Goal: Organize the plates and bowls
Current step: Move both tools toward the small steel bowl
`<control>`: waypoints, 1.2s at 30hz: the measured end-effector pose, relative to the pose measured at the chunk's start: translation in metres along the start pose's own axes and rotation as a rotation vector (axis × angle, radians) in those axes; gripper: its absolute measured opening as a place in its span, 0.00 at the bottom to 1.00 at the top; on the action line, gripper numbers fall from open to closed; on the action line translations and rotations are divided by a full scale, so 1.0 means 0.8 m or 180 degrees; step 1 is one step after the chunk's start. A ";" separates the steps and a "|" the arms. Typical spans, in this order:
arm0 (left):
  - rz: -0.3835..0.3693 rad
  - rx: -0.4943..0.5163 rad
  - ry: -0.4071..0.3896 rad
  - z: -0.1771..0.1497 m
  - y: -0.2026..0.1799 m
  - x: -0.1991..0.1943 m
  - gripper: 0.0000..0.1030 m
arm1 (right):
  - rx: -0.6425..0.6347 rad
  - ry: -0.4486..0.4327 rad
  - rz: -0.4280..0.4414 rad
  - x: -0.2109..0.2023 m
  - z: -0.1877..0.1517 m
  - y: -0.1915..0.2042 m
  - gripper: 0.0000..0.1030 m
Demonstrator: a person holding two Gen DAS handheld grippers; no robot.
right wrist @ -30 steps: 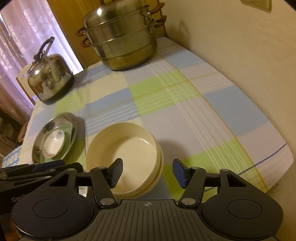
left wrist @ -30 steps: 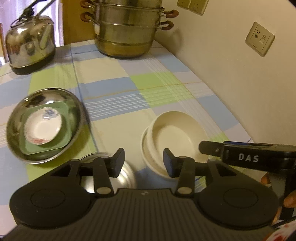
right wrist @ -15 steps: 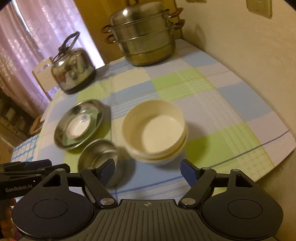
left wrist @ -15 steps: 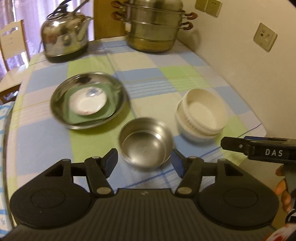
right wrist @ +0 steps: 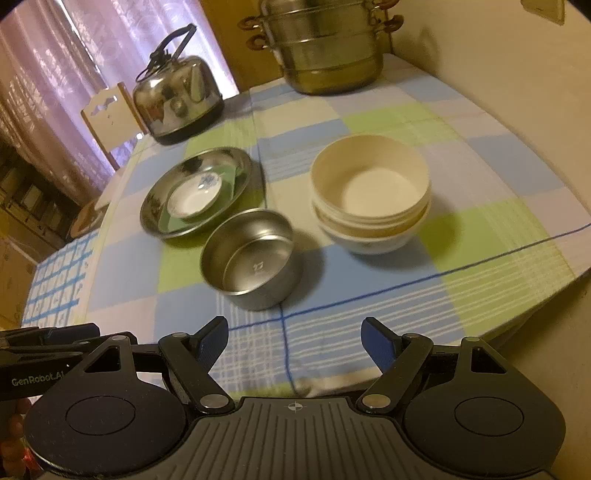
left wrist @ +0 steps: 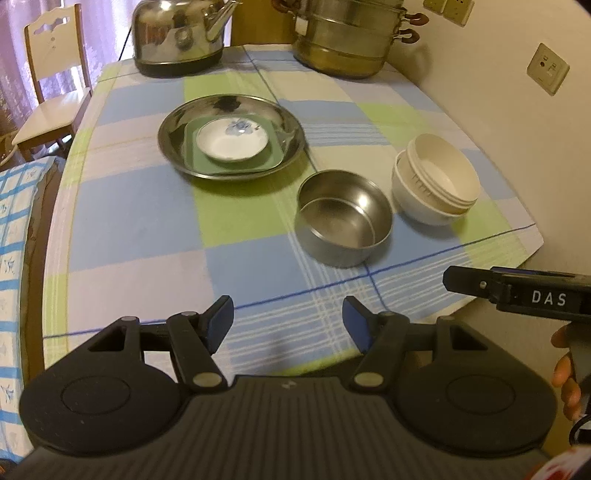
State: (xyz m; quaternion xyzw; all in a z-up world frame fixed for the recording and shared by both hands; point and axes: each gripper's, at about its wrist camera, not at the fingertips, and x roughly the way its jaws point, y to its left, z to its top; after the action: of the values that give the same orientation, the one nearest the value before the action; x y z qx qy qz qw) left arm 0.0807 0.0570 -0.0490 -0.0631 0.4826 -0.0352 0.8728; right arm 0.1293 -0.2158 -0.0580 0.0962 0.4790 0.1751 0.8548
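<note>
A steel plate [left wrist: 173,140] [right wrist: 155,206] holds a green square dish [left wrist: 192,155] with a small white flowered saucer [left wrist: 232,139] [right wrist: 194,197] on top. A steel bowl [left wrist: 343,218] [right wrist: 251,256] stands alone nearer me. A stack of cream bowls [left wrist: 436,179] [right wrist: 371,194] stands to its right. My left gripper [left wrist: 288,325] is open and empty over the table's near edge. My right gripper [right wrist: 293,339] is open and empty, also at the near edge, well short of the bowls.
A steel kettle [left wrist: 177,35] [right wrist: 177,103] and a stacked steamer pot [left wrist: 347,40] [right wrist: 325,48] stand at the table's far end. A wall [left wrist: 517,110] runs along the right. A wooden chair [left wrist: 48,92] stands far left.
Both grippers have pulled back from the dishes toward the table's near edge and opened wider. The dishes have not moved.
</note>
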 end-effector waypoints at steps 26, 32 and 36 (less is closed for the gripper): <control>0.0057 -0.0053 0.0063 -0.009 0.010 0.011 0.61 | -0.0152 0.0157 -0.0082 0.019 -0.016 0.029 0.76; 0.0056 -0.0053 0.0040 0.007 0.002 0.027 0.61 | -0.0092 0.0109 -0.0079 0.024 0.002 0.015 0.76; 0.0058 -0.0021 -0.0030 0.022 -0.002 0.037 0.61 | -0.0030 0.0022 -0.0078 0.033 0.017 0.004 0.76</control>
State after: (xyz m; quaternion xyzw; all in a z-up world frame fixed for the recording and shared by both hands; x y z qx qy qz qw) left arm 0.1113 0.0530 -0.0647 -0.0617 0.4792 -0.0254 0.8752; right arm 0.1528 -0.2024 -0.0707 0.0857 0.4822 0.1673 0.8556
